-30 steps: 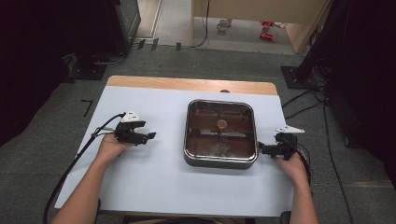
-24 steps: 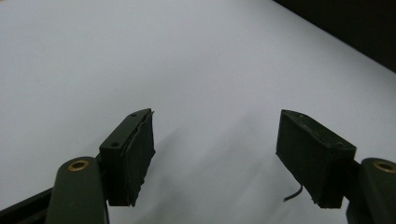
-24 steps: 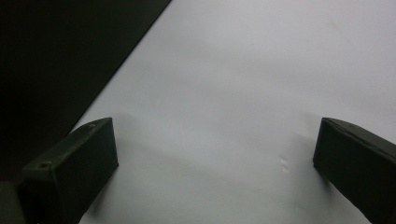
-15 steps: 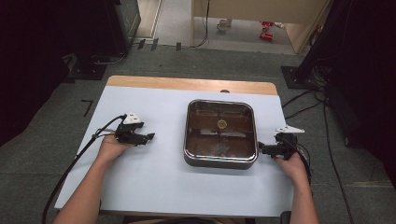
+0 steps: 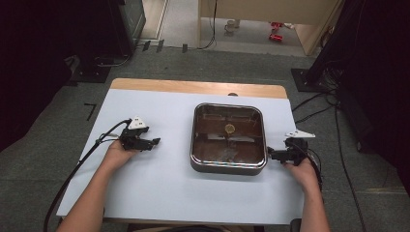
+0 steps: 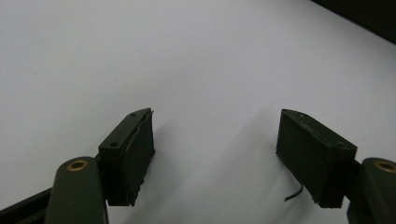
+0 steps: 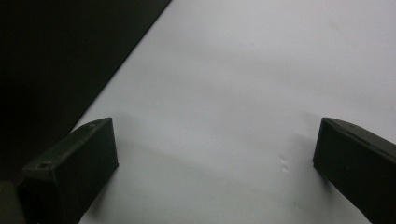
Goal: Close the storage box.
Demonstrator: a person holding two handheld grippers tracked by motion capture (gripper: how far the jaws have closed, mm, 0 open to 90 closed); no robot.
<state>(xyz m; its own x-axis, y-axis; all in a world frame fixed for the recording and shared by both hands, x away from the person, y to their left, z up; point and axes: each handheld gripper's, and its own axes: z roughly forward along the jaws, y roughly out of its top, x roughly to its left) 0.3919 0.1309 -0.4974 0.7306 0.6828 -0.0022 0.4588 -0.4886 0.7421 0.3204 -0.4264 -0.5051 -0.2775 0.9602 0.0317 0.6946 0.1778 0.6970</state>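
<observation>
Pan centred on table, both your grippers empty, approach step.

The square dark pan (image 5: 228,137) sits right of the table (image 5: 159,193) middle, a small yellowish bit (image 5: 229,128) on its floor. Your right gripper (image 5: 271,154) lies low just beside the pan's right rim, tips pointing at it, jaws spread wide over bare table, nothing between. Your left gripper (image 5: 153,142) rests well left of the pan, pointing toward it, jaws apart and empty too. Judged: nothing gripped yet; next you'd bring the left in to the pan's left rim and close both on it. Forearms flat, wrists level.
</observation>
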